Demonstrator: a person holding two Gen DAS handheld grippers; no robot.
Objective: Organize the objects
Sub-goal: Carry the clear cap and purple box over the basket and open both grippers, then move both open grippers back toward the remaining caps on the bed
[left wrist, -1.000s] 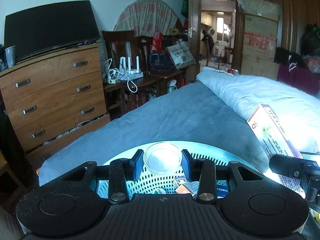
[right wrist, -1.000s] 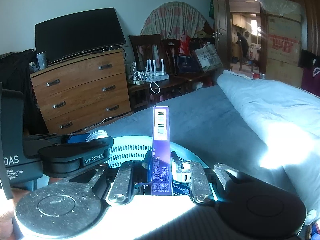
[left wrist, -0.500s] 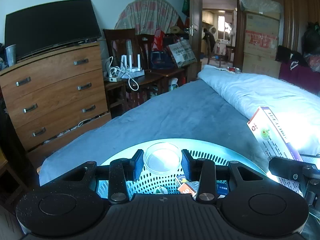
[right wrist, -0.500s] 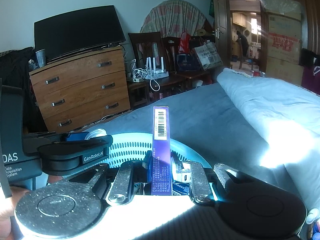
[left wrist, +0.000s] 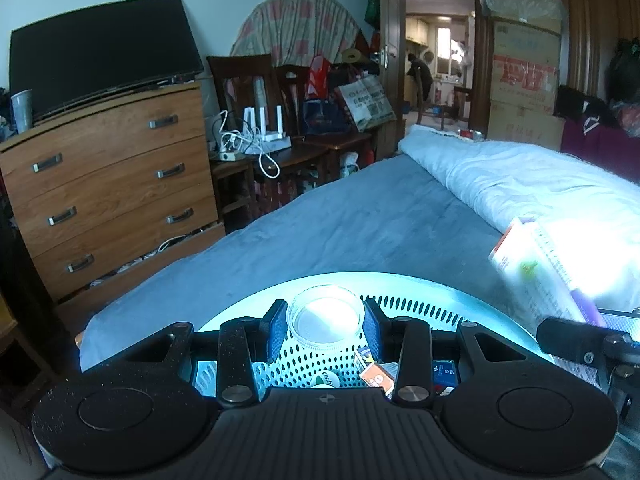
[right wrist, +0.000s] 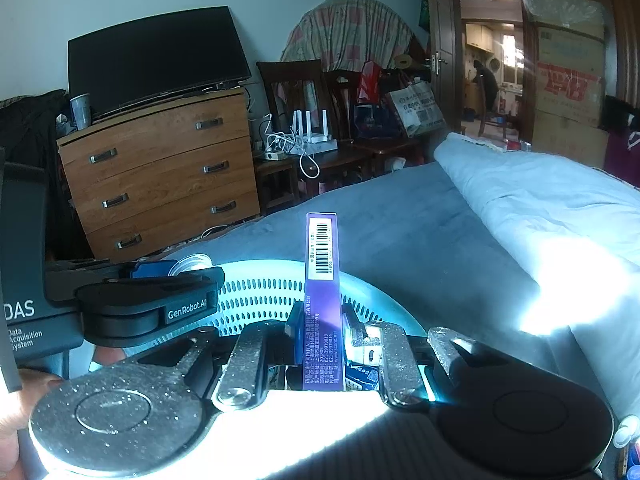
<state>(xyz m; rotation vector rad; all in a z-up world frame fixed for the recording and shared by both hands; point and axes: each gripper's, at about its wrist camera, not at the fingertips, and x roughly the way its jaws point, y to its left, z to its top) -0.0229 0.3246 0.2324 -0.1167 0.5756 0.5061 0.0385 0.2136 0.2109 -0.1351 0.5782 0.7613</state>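
My left gripper (left wrist: 325, 326) is shut on a small clear round plastic container (left wrist: 325, 318) and holds it over a light blue perforated basket (left wrist: 400, 304) on the bed. Small packets (left wrist: 376, 372) lie inside the basket. My right gripper (right wrist: 322, 328) is shut on a tall purple box (right wrist: 322, 280) with a barcode, upright over the same basket (right wrist: 256, 300). The box also shows at the right of the left wrist view (left wrist: 536, 276), tilted and blurred. The left gripper body (right wrist: 148, 304) shows at the left of the right wrist view.
The basket sits on a blue bedsheet (left wrist: 360, 224) with a rolled white duvet (left wrist: 520, 184) to the right. A wooden dresser (left wrist: 108, 192) with a television (left wrist: 100, 52) stands left. Chairs and a cluttered side table (left wrist: 280, 148) stand beyond the bed.
Both grippers have stayed shut on their objects over the basket. The purple box has tilted and dropped slightly in the left wrist view.
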